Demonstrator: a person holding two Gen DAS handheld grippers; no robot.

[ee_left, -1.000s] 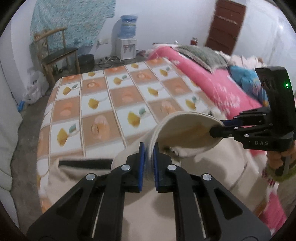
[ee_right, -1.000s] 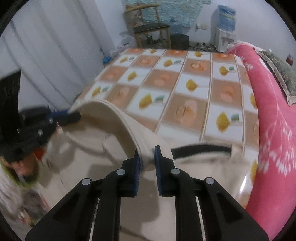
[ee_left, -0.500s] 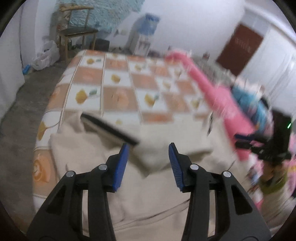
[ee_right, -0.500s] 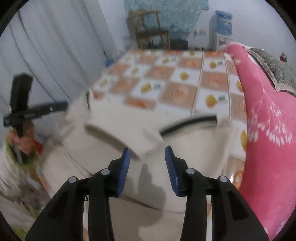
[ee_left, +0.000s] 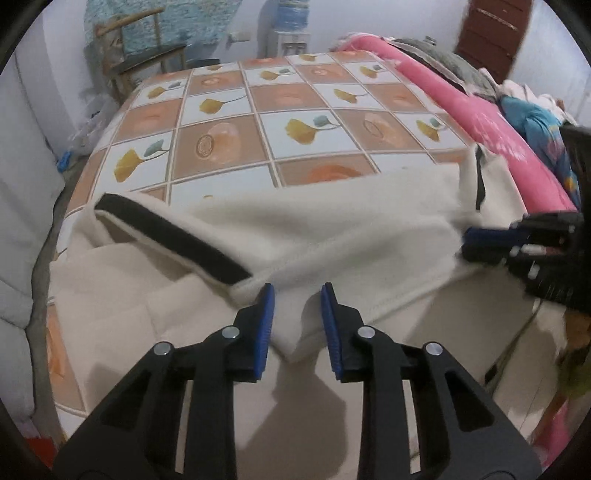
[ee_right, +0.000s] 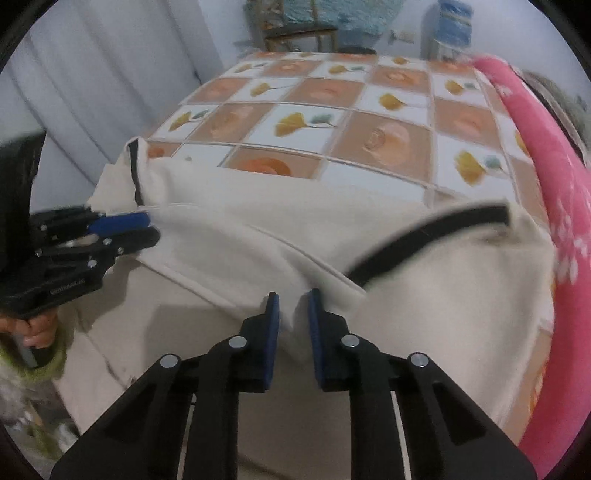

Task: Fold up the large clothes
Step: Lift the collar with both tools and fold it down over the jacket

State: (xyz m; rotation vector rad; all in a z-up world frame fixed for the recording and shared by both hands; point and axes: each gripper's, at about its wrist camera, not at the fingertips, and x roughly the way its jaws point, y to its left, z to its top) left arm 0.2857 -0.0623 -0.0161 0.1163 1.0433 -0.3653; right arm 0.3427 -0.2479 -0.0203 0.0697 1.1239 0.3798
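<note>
A large cream garment (ee_left: 332, 229) with black trim bands (ee_left: 173, 236) lies on the near end of the bed, its far part folded back over the near part. It also shows in the right wrist view (ee_right: 406, 295). My left gripper (ee_left: 297, 295) is open, its jaws on either side of the fold's near corner. My right gripper (ee_right: 293, 299) is open too, its jaws straddling the folded edge. In the left wrist view the right gripper (ee_left: 517, 243) reaches in from the right. In the right wrist view the left gripper (ee_right: 110, 236) shows at the left.
The bed has a tiled orange and white sheet (ee_left: 295, 110). A pink blanket (ee_left: 480, 122) runs along its right side with clothes piled behind. A wooden chair (ee_left: 147, 62) and a water dispenser (ee_left: 288, 22) stand beyond the bed's far end. White curtains (ee_right: 92, 81) hang at the left.
Both grippers held the garment's edge lifted a second ago. They let it go over the near part and opened. Now they are lower, with the fold's edge between their jaws.
</note>
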